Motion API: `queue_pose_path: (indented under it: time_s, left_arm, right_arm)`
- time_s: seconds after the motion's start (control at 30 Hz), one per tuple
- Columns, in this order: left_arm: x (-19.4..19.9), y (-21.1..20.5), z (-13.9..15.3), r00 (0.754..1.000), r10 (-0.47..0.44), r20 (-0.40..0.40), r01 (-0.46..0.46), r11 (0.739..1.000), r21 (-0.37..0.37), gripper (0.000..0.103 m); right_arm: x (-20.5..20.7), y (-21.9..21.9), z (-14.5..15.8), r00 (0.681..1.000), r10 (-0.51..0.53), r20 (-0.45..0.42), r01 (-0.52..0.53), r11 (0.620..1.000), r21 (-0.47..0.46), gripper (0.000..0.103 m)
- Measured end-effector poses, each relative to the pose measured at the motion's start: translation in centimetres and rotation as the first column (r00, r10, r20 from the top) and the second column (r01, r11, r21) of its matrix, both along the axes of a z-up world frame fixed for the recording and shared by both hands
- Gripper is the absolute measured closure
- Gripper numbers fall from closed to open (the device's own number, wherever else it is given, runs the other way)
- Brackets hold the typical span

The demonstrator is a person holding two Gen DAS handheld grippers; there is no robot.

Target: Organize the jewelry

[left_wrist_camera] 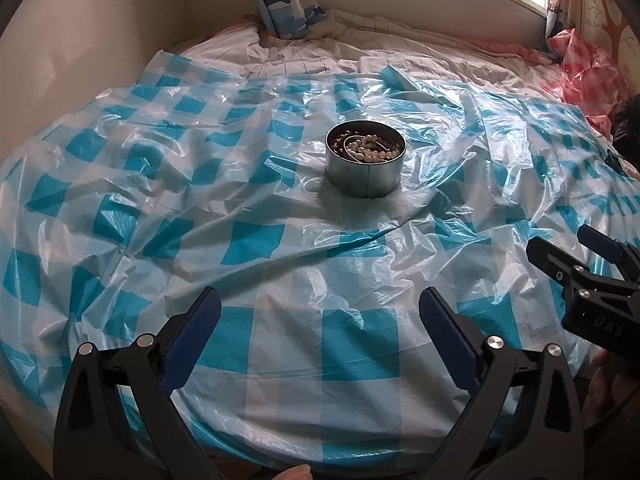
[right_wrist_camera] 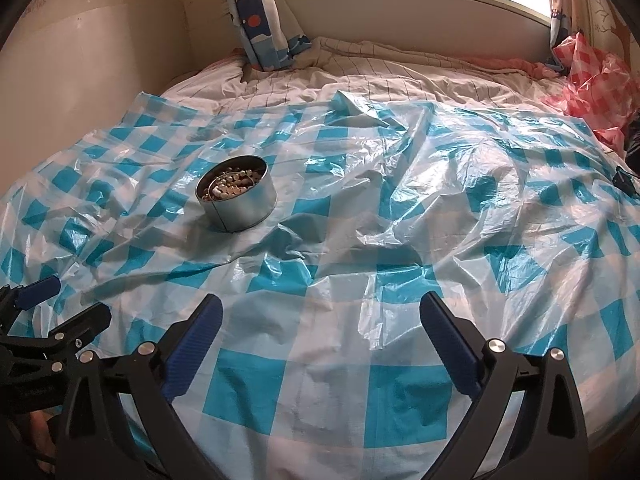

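Note:
A round metal tin (left_wrist_camera: 365, 166) (right_wrist_camera: 237, 197) stands on a blue-and-white checked plastic sheet (left_wrist_camera: 256, 240) (right_wrist_camera: 400, 240) spread over a bed. Inside it lie pearl beads (left_wrist_camera: 370, 151) (right_wrist_camera: 230, 188) and a thin wire ring. My left gripper (left_wrist_camera: 320, 312) is open over the sheet, well short of the tin, with nothing between its blue-padded fingers. My right gripper (right_wrist_camera: 320, 316) is open too, empty, with the tin off to its far left. Each gripper shows at the edge of the other's view: the right gripper (left_wrist_camera: 560, 248) and the left gripper (right_wrist_camera: 76, 300).
A pale striped bedcover (left_wrist_camera: 360, 44) lies beyond the sheet, under a window. A blue patterned curtain (right_wrist_camera: 260, 20) hangs at the back left, and a crumpled pink checked plastic bag (right_wrist_camera: 592, 84) sits at the back right. A cream wall (left_wrist_camera: 80, 60) borders the bed's left side.

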State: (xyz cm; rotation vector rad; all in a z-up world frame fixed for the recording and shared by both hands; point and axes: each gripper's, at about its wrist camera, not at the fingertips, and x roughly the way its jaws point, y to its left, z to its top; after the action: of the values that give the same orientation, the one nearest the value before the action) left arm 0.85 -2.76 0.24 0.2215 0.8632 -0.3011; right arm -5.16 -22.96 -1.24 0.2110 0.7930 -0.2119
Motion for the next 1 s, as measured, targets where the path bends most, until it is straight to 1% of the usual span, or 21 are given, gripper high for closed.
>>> queue_pose_path:
  time_s: [0.13,0.23,0.33,0.47,0.57,0.63,1.0]
  left_arm:
    - [-0.1,0.3,0.1,0.998,-0.031,-0.048,0.029,0.999,-0.033,0.008]
    - [-1.1,0.3,0.4,0.999,-0.037,-0.016,0.036,0.999,-0.019,0.008]
    - [-0.8,0.2,0.0,0.999,-0.031,-0.029,0.031,0.999,-0.008,0.008]
    - [-0.8,0.4,0.1,1.000,-0.008,-0.008,0.008,1.000,-0.025,0.008]
    - [-1.2,0.0,0.2,1.000,-0.012,0.014,0.012,1.000,0.005,0.008]
    - [-1.3,-0.1,0.2,1.000,-0.014,0.020,0.014,1.000,0.011,0.008]
    - [-1.0,-0.1,-0.1,1.000,-0.009,0.002,0.009,1.000,0.030,0.008]
  right_arm:
    - [0.0,0.0,0.0,1.000,0.001,0.001,-0.001,1.000,0.000,0.008]
    - [0.0,0.0,0.0,1.000,0.001,0.000,-0.001,1.000,0.000,0.008]
    - [0.0,0.1,0.0,1.000,0.000,-0.001,0.000,1.000,-0.001,0.008]
    - [0.0,0.1,0.0,1.000,-0.001,-0.001,0.001,1.000,-0.001,0.008]
    - [0.0,0.2,0.0,1.000,-0.003,-0.002,0.003,1.000,0.001,0.008]
    - [0.0,0.2,0.0,1.000,-0.002,-0.001,0.002,1.000,-0.001,0.008]
    - [0.0,0.2,0.0,1.000,-0.002,-0.002,0.002,1.000,-0.002,0.008]
